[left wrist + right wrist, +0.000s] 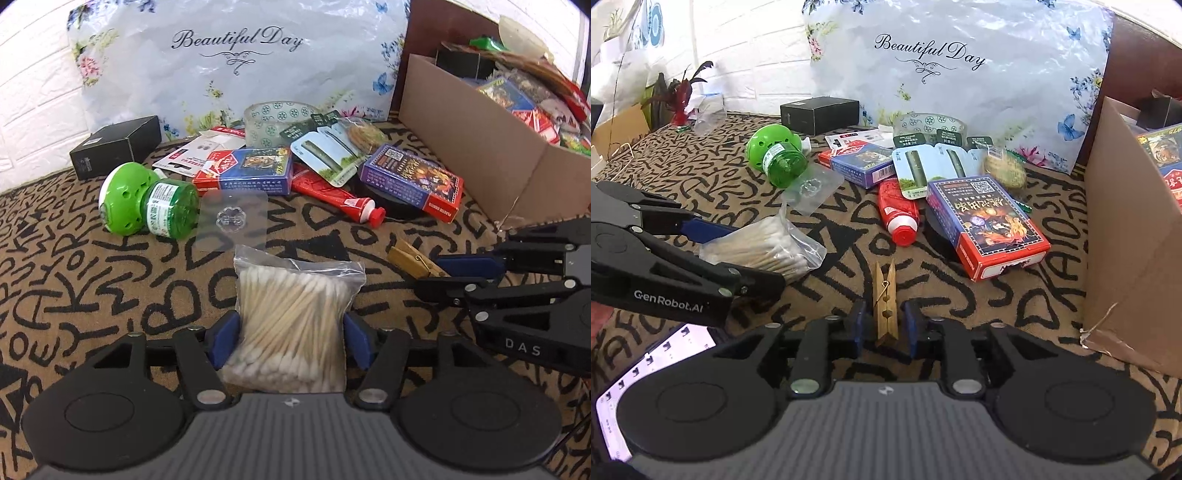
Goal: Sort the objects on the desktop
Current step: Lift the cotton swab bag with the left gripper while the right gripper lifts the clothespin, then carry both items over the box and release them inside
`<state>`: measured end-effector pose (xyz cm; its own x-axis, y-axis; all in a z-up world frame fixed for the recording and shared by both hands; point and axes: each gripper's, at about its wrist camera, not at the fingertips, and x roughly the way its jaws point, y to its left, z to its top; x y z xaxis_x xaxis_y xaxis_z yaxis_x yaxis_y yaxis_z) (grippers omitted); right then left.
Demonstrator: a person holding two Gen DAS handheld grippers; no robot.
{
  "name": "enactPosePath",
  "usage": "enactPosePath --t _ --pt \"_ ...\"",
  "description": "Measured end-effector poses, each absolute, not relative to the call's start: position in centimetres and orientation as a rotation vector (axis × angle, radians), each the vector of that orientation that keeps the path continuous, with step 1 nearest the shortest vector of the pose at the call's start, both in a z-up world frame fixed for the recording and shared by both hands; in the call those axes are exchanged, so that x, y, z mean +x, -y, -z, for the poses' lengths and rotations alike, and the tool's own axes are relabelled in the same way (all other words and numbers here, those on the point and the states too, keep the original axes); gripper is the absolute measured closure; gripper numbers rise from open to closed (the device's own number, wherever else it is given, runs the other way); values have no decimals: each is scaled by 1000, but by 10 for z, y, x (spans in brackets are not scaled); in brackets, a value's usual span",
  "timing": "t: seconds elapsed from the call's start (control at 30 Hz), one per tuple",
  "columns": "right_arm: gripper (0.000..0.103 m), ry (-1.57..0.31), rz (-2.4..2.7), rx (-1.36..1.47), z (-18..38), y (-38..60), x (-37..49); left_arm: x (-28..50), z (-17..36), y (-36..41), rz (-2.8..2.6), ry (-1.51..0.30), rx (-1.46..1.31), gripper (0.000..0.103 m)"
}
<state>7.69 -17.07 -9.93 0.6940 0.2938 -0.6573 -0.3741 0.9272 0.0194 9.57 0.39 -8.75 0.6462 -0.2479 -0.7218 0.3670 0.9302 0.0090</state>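
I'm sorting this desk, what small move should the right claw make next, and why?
Probably close the right claw on the clothespin. Its fingers already sit either side of the pin with small gaps, and the cardboard box is just to the right. The left claw already squeezes the cotton swab bag.

— What colour is my tablecloth (92,266)?
— Tan, scrawled with black letters.
— And the bottle (783,162)?
— Green, lime-green cap. The tube (899,218) is red; the card box (990,221) is blue and red.
— My gripper pads (225,341)?
— Blue, on black arms. The bag (236,59) is white with flowers and blue butterflies.
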Motion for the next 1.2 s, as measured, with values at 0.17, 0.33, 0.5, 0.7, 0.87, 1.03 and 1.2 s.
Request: enactPosePath --t 0.17,0.33,0.5,0.7,0.87,1.03,1.2 --pt "94 -703 -370 -122 99 175 72 94 85 5 341 -796 175 46" --pt "94 -707 -357 -60 94 191 60 87 80 13 361 -812 151 47" --pt "94 -646 -340 29 76 212 39 80 66 25 411 -809 112 47" --pt "94 -568 -298 64 55 235 16 83 30 52 492 -745 70 47" --pt "94 -472 -256 91 31 258 -2 104 -14 80 517 -680 -14 47" --pt "94 -396 -200 102 13 284 -14 141 -58 122 509 -616 -114 47" --pt "94 -376 -117 109 8 311 -26 187 -75 175 524 -623 -219 47"
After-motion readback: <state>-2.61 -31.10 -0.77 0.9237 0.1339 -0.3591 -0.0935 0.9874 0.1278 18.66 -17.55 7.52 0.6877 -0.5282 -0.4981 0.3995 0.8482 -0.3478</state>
